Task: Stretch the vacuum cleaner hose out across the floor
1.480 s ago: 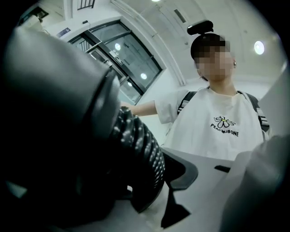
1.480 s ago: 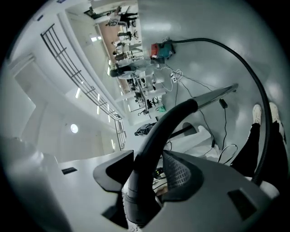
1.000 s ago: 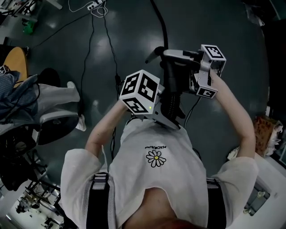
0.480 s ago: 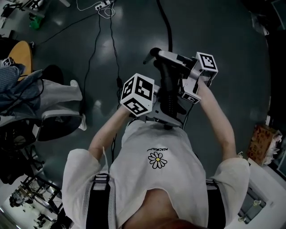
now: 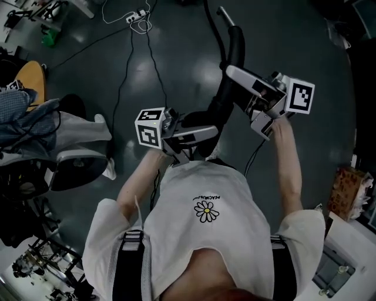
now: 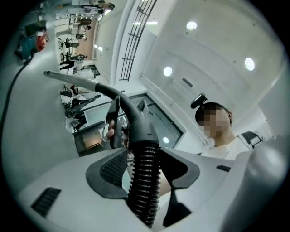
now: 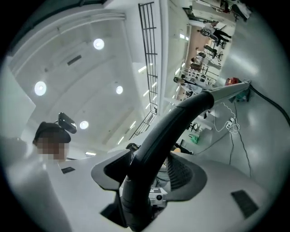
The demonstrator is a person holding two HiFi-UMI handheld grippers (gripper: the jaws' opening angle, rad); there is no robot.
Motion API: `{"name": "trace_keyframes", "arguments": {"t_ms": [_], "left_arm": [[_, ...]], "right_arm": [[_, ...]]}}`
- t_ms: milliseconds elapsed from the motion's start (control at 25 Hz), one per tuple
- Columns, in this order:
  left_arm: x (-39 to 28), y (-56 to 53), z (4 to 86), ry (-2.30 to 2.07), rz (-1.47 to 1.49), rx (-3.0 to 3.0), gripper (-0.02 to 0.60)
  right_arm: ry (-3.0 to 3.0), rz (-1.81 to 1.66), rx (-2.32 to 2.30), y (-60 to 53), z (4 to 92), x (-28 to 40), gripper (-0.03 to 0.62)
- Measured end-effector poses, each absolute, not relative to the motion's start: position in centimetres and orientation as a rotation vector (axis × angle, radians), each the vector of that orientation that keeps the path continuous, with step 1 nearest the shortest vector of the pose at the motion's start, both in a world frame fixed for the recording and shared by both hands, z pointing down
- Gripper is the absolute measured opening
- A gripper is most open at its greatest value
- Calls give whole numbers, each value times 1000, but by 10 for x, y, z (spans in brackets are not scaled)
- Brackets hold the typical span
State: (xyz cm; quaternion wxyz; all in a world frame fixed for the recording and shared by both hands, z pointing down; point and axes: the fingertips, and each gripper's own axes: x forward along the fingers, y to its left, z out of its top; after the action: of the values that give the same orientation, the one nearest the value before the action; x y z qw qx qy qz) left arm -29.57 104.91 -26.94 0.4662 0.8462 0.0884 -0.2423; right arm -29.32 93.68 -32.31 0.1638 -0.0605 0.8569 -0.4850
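Left tongs (image 6: 142, 168): clamped on the ribbed section (image 6: 144, 181) of the vacuum cleaner hose (image 5: 226, 88); the jaws have just been easing wider, ribs between the pads
Right tongs (image 7: 149, 176): closed round the curved handle pipe (image 7: 174, 120), farther along; they too have just been opening, pipe between them
Why two grips: I judge the near grip anchors the soft part while the far one leads the stiff part outward
Where the hose is: held up before my chest between both tongs, well above the floor (image 5: 305, 41), not yet laid out
Hose look: black; springy ribs near me, a smooth rigid bend beyond, then a pale wand tip (image 5: 224, 13) pointing far
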Motion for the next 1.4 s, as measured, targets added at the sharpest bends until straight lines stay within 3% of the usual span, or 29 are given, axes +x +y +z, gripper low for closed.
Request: {"name": "trace_keyframes", "arguments": {"t_ms": [200, 320, 520, 680, 760, 880, 1400], "left_arm": [[-380, 959, -285, 52, -1032, 1760, 206], [-348, 919, -283, -135, -754, 1987, 206], [-279, 904, -266, -85, -390, 1963, 232], [-273, 914, -257, -16, -348, 1867, 238], [-267, 914, -247, -63, -331, 1853, 299], [-255, 923, -234, -57, -307, 1809, 314], [-237, 938, -285, 84, -417, 1983, 314]], "right_arm": [[2565, -1277, -136, 959, -324, -290, 246], [2779, -1212, -193, 990, -288, -302, 253], [2862, -1105, -184, 1028, -261, -306, 268], [2843, -1076, -202, 1043, -256, -301, 278], [2872, -1039, -229, 1052, -253, -297, 279], [2949, -957, -232, 1067, -251, -297, 279], [3033, -704, -98, 1097, -243, -311, 279]]}}
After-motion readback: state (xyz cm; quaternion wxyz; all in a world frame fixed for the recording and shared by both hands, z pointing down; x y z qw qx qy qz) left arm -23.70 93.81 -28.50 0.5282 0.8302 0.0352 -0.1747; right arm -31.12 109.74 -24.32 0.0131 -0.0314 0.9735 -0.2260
